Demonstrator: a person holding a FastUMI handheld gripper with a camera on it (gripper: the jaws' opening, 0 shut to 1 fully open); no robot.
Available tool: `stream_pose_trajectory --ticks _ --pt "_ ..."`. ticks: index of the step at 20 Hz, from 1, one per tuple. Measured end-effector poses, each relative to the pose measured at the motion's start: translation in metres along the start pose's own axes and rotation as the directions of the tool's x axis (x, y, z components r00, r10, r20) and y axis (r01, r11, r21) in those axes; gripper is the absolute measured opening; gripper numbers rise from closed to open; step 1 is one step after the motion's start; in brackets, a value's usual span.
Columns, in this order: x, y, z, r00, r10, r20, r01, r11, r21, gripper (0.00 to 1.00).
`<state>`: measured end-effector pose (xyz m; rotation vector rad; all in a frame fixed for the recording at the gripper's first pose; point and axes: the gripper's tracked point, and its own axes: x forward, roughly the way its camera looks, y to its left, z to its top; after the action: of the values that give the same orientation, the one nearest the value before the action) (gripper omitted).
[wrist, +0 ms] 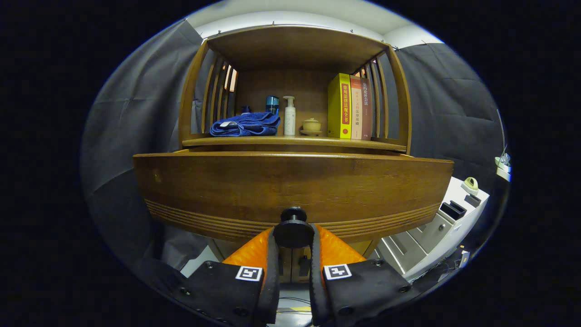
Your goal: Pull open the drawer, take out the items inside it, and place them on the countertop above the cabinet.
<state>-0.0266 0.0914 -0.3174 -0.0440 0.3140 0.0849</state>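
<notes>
Tongs [293,234] pinch the drawer's knob [293,227], with the drawer front [290,186] just beyond.

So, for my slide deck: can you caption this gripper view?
Gripper shut on the drawer knob, drawer front pulled out below the countertop.

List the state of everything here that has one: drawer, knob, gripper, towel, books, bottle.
Drawer: pulled out a little, inside hidden.
Knob: clamped between both fingers.
Gripper: shut on the knob.
Towel: folded, lying on the countertop.
Books: upright, closed.
Pump bottle: upright.
</notes>
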Motion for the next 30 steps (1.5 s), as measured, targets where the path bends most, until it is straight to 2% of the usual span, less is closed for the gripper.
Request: stream_pose_trajectory --ticks 4,13,20,23,25,27,30 --pt "-0.022 -0.001 -0.020 0.999 0.007 -0.031 -0.008 1.000 -0.008 0.36" --pt "-0.059 -0.002 -0.035 0.998 0.016 -0.053 -0.018 0.999 -0.029 0.36" --pt "-0.069 -0.004 -0.042 0.997 0.003 -0.080 -0.005 1.000 -0.025 0.36" --pt "-0.076 -0.006 -0.022 0.999 -0.026 -0.032 0.024 0.997 -0.071 0.52" --pt "-0.082 0.001 -0.002 1.000 -0.011 -0.005 0.011 0.997 -0.081 0.57" --pt "-0.082 0.002 0.013 1.000 0.006 -0.010 -0.006 0.999 -0.047 0.68" --pt "-0.077 0.000 0.046 1.000 0.021 -0.018 -0.021 1.000 0.018 0.77"
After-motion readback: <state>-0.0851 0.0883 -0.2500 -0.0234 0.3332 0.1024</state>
